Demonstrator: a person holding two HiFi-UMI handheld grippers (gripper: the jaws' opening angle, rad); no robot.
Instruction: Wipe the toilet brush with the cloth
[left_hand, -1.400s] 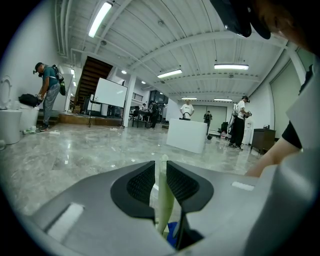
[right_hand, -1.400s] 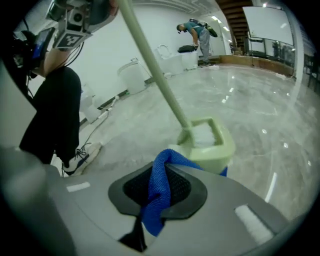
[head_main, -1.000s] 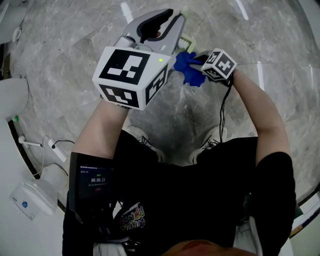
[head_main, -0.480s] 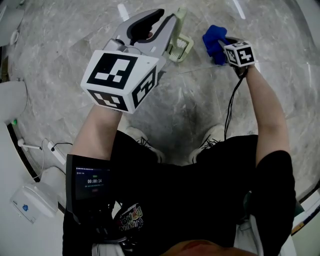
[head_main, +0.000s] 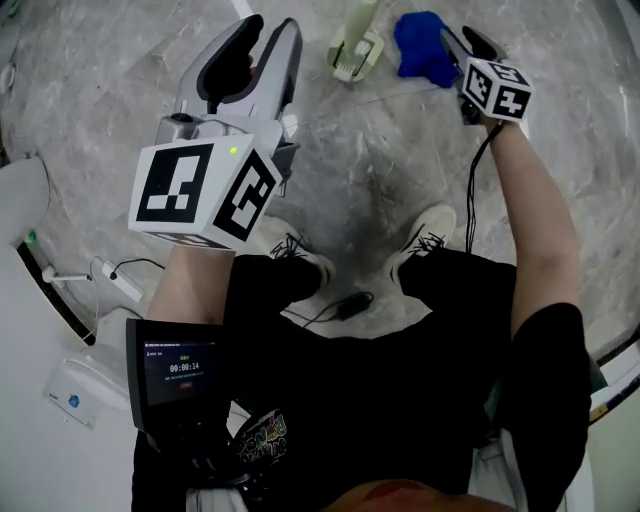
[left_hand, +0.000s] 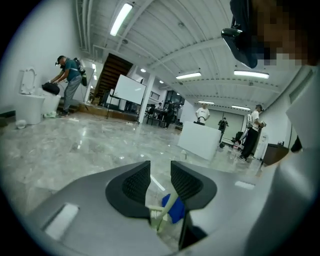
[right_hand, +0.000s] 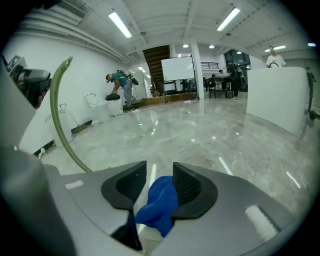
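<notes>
Left hand-held gripper (left_hand: 159, 170): grey plastic shell, black ribbed pads. The jaws had just been opening and stood spread with nothing between them. Through the gap, further off and lower, were the toilet brush (head_main: 353, 50) and the cloth (head_main: 420, 45).

The brush was pale green, with a blocky rectangular head and a slim stem running out of the top edge of the head view. It was over the floor (head_main: 380, 170), clear of both grippers. I couldn't tell if it rested there.

The cloth was blue, soft and bunched, just right of the brush.

Right hand-held gripper (right_hand: 159, 172): same build, jaws also just opening and spread. The cloth sagged in the gap, lying against the right pad and clear of the left, so not pinched.

The floor was polished grey marble, veined and reflective, stretching wide ahead of both grippers. A white toilet (head_main: 20, 200) and a power strip (head_main: 118, 283) hugged the left edge.

Both forearms reached forward with the grippers angled down, the left nearer the body and the right stretched further out. The person's shoes (head_main: 300, 265) sat between them.
</notes>
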